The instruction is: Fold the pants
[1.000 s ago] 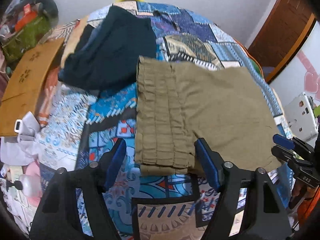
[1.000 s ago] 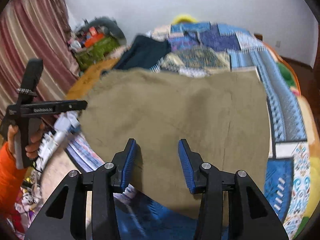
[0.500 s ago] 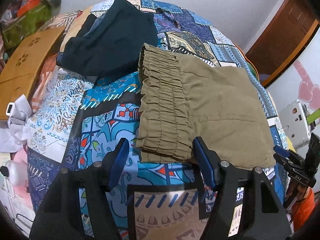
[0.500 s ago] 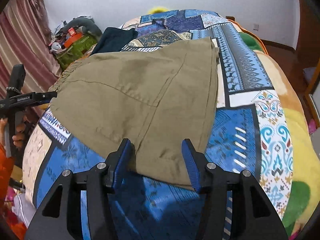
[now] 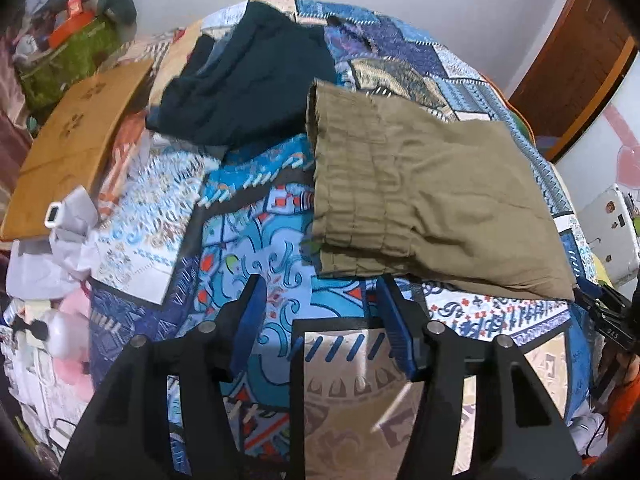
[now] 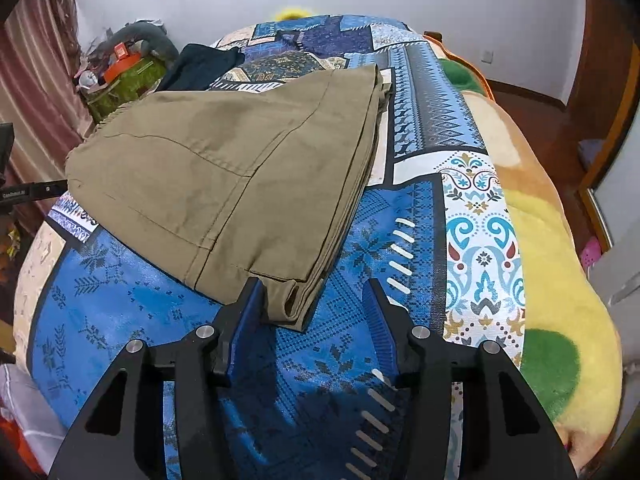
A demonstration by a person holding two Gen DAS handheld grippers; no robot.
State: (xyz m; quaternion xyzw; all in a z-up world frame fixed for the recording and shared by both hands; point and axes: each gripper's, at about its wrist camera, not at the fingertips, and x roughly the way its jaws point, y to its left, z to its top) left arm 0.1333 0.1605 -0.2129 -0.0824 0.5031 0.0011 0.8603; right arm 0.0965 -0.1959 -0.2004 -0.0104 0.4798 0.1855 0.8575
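Left claw [image 5: 320,316] released, jaws just narrowing, nothing between; right claw [image 6: 316,300] released. Olive-khaki cotton pants [image 5: 420,196] on patchwork-quilted bed [image 6: 460,216]: light, limp; grasp gathered waistband [image 5: 344,184] and hem corner [image 6: 288,300].

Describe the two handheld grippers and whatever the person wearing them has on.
Both the left gripper and the right gripper have matte black angular frames with triangular cut-outs and silver round bolt heads at the pivots. Their fingers carry ribbed blue pads. In the left view, the right gripper's side bears small white lettering, too small to read. An orange sleeve shows beneath it.
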